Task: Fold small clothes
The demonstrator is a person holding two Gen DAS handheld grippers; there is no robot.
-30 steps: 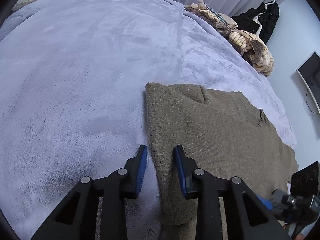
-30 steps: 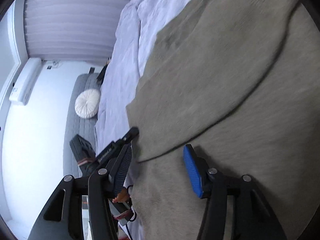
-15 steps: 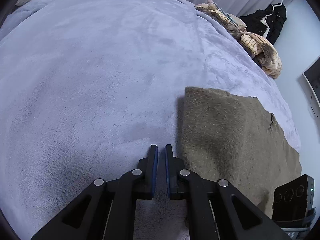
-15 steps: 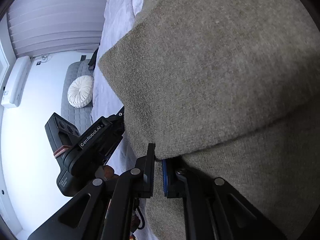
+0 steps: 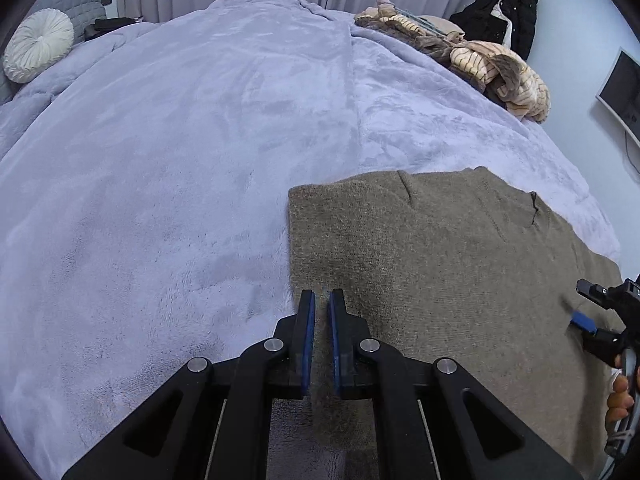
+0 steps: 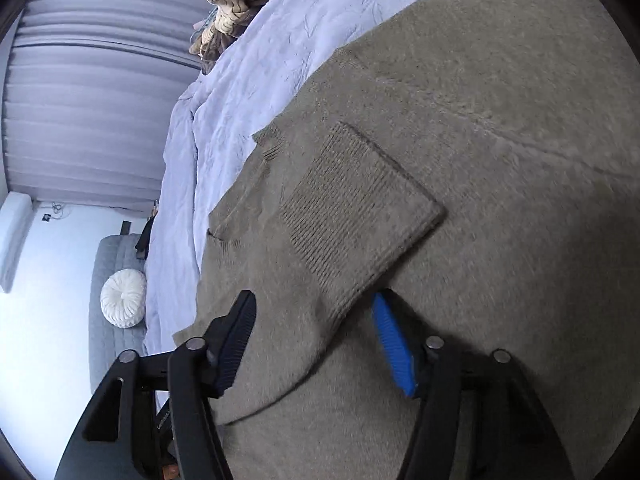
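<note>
Your left gripper (image 5: 321,312) is pinched closed over the sweater (image 5: 440,264) edge, holding nothing visible. Your right gripper (image 6: 316,320) has just been opening, jaws astride the folded-in sleeve cuff (image 6: 352,216), not pressing it. Sweater lies flat on the blanket (image 5: 180,152). Sleeve fold looks placed; next, grab the hem and fold over.

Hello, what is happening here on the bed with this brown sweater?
A person is folding an olive-brown knit sweater laid flat on a lilac blanket, with a gripper in each hand. The left gripper is shut at the sweater's left edge; whether it pinches the fabric is unclear. The right gripper has just opened, and the ribbed sleeve cuff lies folded over the body between its pads, released. A pile of other clothes waits at the far edge.
</note>
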